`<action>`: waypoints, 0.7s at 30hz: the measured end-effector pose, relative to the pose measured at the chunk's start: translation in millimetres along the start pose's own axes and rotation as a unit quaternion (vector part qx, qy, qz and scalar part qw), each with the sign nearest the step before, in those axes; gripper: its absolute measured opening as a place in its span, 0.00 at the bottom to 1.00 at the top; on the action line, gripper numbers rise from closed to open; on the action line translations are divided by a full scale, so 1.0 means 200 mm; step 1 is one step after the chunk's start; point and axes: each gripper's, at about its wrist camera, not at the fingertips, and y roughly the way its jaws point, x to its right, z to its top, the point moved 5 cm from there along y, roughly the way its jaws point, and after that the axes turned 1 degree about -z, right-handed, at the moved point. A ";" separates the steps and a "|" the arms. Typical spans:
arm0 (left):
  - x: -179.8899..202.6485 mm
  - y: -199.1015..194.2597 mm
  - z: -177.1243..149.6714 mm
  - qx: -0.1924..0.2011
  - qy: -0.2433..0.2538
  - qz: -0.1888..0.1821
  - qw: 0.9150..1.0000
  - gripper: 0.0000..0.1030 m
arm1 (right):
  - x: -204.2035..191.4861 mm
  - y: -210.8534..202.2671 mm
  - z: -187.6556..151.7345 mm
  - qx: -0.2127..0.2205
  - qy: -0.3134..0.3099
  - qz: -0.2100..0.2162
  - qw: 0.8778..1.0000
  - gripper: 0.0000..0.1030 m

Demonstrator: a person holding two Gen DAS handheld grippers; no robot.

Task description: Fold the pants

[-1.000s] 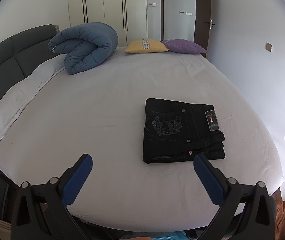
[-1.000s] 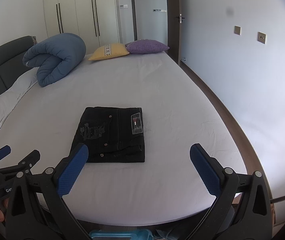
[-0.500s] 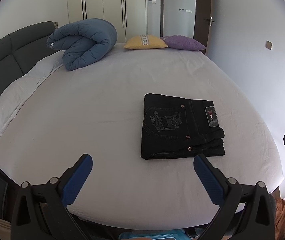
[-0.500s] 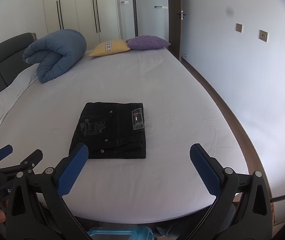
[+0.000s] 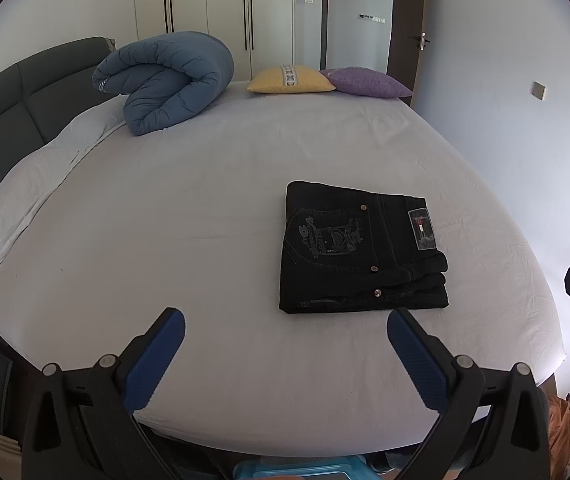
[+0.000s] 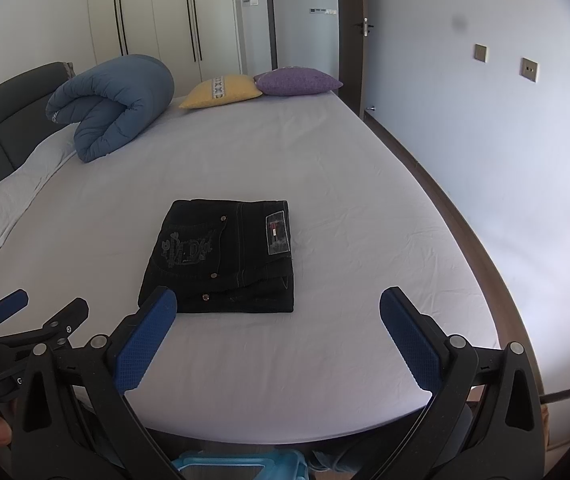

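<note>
A bedroom, with a wide bed (image 5: 213, 208) under a plain white sheet taking up nearly the whole view. Nearest the cameras, both tools hang over the bed's near edge, clear of the sheet. The left hand-held gripper (image 5: 285, 340) has its blue pads spread wide with nothing between them; the right hand-held gripper (image 6: 277, 320) is just as wide and just as empty.

Compared with a second ago, both views have pulled slightly up and back: the pants sit a little lower and farther from the pads, and more of the bed's front edge shows. The bundle itself has not shifted or opened. I judge that the folding is done and the tools are retreating, with nothing left but to leave the stack alone.

Just beyond the pads lie the pants (image 5: 361, 252), black denim folded into a compact, near-square packet, in the near right part of the bed, well apart from everything else. The embroidered back pocket faces up. The waistband with its label patch (image 5: 421, 227) points toward the right side of the bed, and the stacked fold edges face the cameras. The slightly longer axis runs left to right, across the bed.

Farther off sit a rolled blue duvet (image 5: 165, 80) by the dark headboard (image 5: 9, 112), then a yellow cushion (image 5: 291, 79) touching a purple cushion (image 5: 367, 82), with wardrobes (image 5: 213, 8) behind.
</note>
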 end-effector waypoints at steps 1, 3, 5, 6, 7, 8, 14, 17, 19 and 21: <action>0.00 0.00 0.00 0.000 -0.001 0.000 1.000 1.00 | 0.00 0.00 0.00 0.000 0.000 0.000 1.000 1.00; 0.00 0.00 -0.01 -0.001 -0.001 -0.001 1.000 1.00 | 0.00 0.00 0.00 0.000 0.000 0.000 1.000 1.00; 0.00 0.00 -0.01 -0.001 -0.002 -0.001 1.000 1.00 | 0.00 0.00 0.00 0.000 0.000 0.000 1.000 1.00; 0.00 0.00 -0.01 -0.002 -0.001 -0.002 1.000 1.00 | 0.00 0.00 -0.01 -0.001 0.000 0.001 1.000 1.00; 0.01 0.00 -0.01 -0.002 -0.001 -0.002 1.000 1.00 | 0.00 -0.01 -0.01 -0.001 0.000 0.000 1.000 1.00; 0.01 0.00 -0.01 -0.002 -0.001 -0.002 1.000 1.00 | 0.00 -0.01 -0.01 -0.001 0.000 0.000 1.000 1.00; 0.01 0.00 -0.02 -0.003 -0.002 -0.004 1.000 1.00 | -0.01 -0.01 -0.01 -0.002 0.001 0.000 1.000 1.00; 0.01 0.00 -0.02 -0.004 -0.002 -0.004 1.000 1.00 | -0.01 -0.01 -0.02 -0.002 0.000 0.000 1.000 1.00; 0.01 0.00 -0.02 -0.004 -0.002 -0.004 1.000 1.00 | -0.01 -0.01 -0.02 -0.002 0.001 0.000 1.000 1.00; 0.01 0.00 -0.02 -0.004 -0.002 -0.004 1.000 1.00 | -0.01 -0.01 -0.02 -0.003 0.001 0.000 1.000 1.00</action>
